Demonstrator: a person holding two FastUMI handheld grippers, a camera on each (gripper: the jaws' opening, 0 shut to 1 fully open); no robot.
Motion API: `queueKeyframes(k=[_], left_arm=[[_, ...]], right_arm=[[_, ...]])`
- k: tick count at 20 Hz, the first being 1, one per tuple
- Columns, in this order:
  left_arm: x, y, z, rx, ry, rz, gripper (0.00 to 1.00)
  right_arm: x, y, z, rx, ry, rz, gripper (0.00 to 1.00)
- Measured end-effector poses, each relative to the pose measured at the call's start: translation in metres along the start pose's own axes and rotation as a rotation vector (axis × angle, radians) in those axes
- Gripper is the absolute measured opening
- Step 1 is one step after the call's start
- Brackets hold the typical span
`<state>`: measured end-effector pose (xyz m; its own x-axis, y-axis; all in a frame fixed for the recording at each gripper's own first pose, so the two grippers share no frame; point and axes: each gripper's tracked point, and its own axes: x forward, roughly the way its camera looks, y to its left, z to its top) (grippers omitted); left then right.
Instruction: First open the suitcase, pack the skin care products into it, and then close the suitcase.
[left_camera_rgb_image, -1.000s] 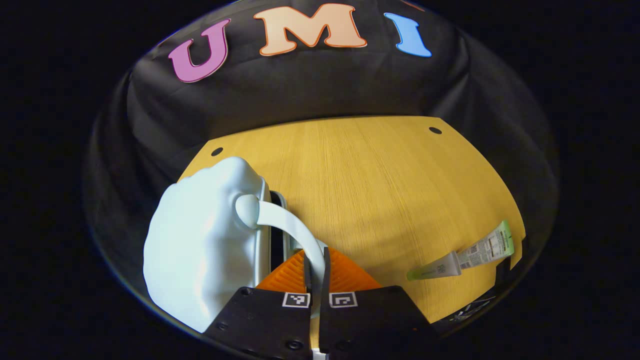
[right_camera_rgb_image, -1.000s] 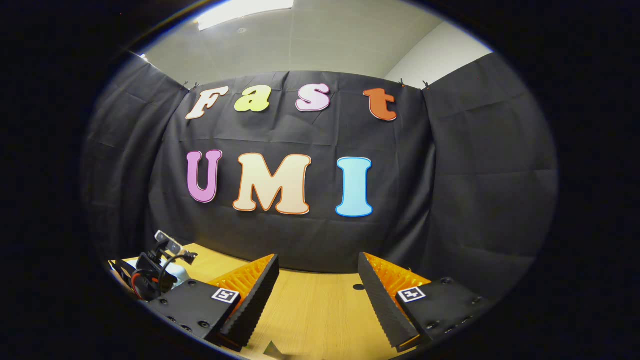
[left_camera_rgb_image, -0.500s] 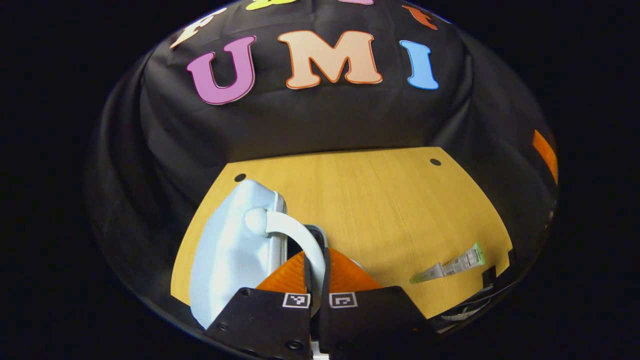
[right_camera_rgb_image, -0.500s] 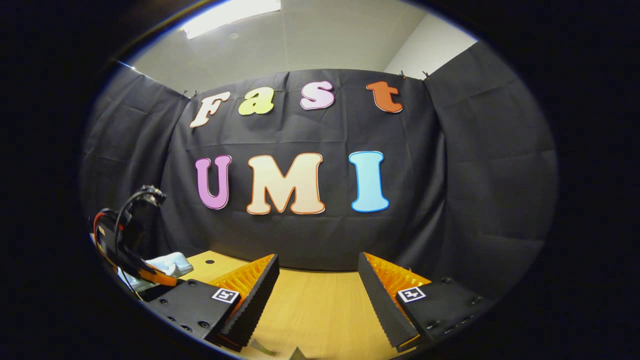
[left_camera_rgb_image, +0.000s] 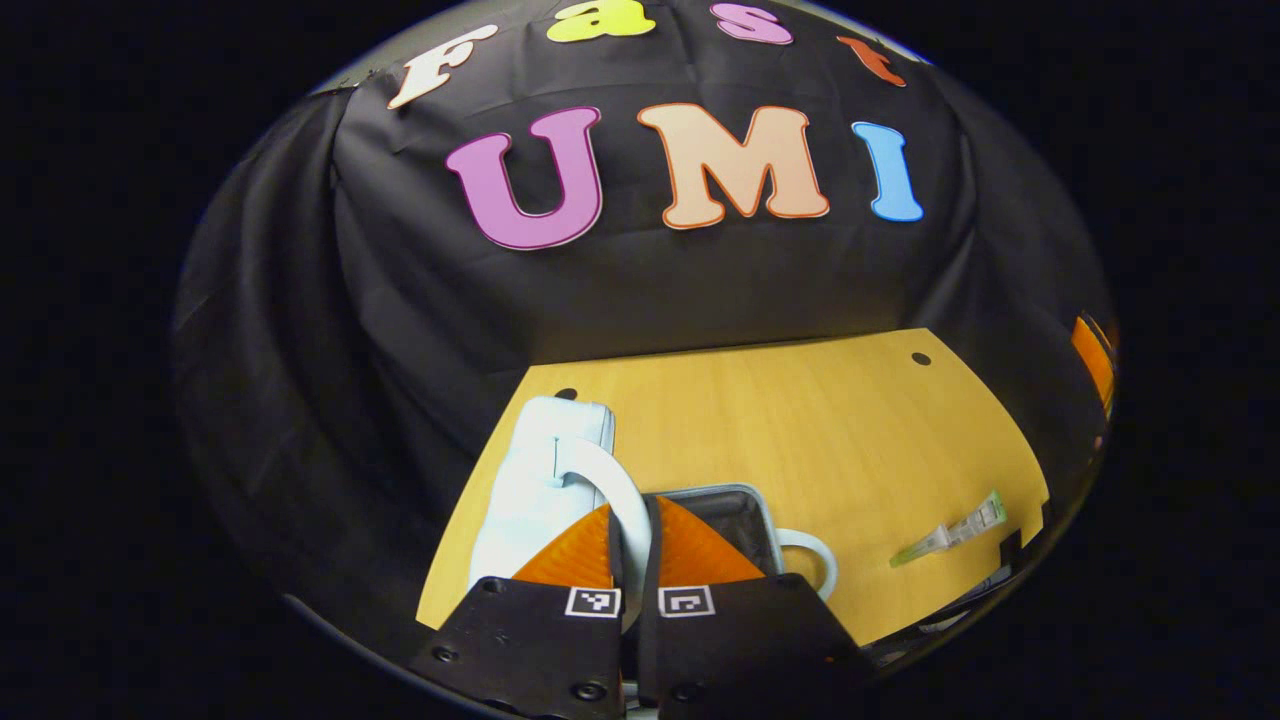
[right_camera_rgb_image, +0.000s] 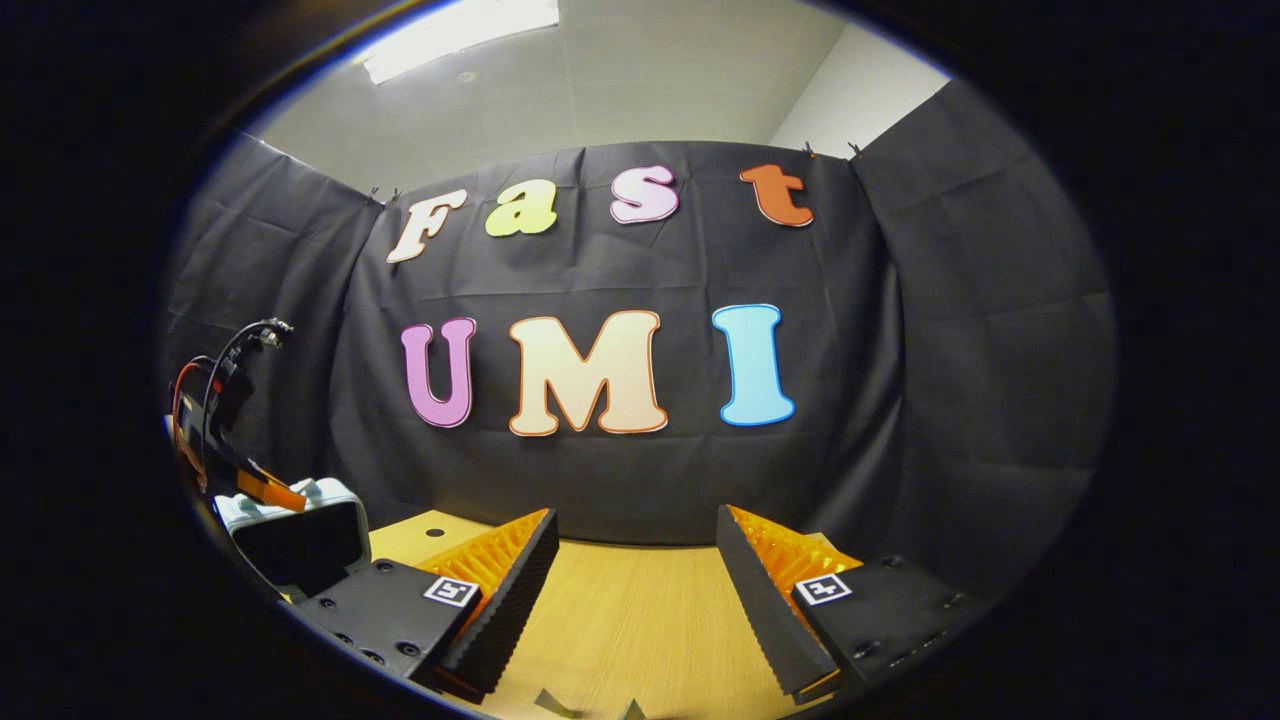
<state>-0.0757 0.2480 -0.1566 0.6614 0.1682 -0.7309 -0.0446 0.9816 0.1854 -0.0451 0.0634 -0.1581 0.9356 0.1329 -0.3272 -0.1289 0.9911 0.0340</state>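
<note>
A pale blue suitcase (left_camera_rgb_image: 535, 480) stands open at the table's left. Its lid is raised, held by the curved lid handle (left_camera_rgb_image: 612, 482), on which my left gripper (left_camera_rgb_image: 633, 515) is shut. The dark-lined base (left_camera_rgb_image: 735, 510) lies flat to the right of the lid, with its own handle loop (left_camera_rgb_image: 815, 555) facing the table's middle. A green and white skin care tube (left_camera_rgb_image: 950, 528) lies on the wood at the right. In the right gripper view, my right gripper (right_camera_rgb_image: 635, 590) hovers open over the table, and the lid's dark inside (right_camera_rgb_image: 300, 540) shows at the far left under the left gripper (right_camera_rgb_image: 262, 490).
The wooden table (left_camera_rgb_image: 820, 430) runs back to the black cloth wall, with small holes near its far corners. An orange finger of the right gripper (left_camera_rgb_image: 1092, 358) shows at the far right edge of the left gripper view. Cables (right_camera_rgb_image: 215, 390) loop above the left gripper.
My left gripper has lifted and swung the lid up by its handle, so the suitcase has gone from a narrow gap to wide open. The right gripper barely moved.
</note>
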Motion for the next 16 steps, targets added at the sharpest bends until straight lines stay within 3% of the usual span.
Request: queueKeyframes(k=[7, 16], left_arm=[[0.001, 0.077, 0.002, 0.011, -0.054, 0.065, 0.0], [0.023, 0.183, -0.029, -0.032, -0.066, 0.139, 0.0]], right_arm=[[0.001, 0.024, 0.001, 0.005, -0.018, -0.033, 0.99], [0.016, 0.08, 0.0, -0.01, -0.021, -0.059, 0.98]])
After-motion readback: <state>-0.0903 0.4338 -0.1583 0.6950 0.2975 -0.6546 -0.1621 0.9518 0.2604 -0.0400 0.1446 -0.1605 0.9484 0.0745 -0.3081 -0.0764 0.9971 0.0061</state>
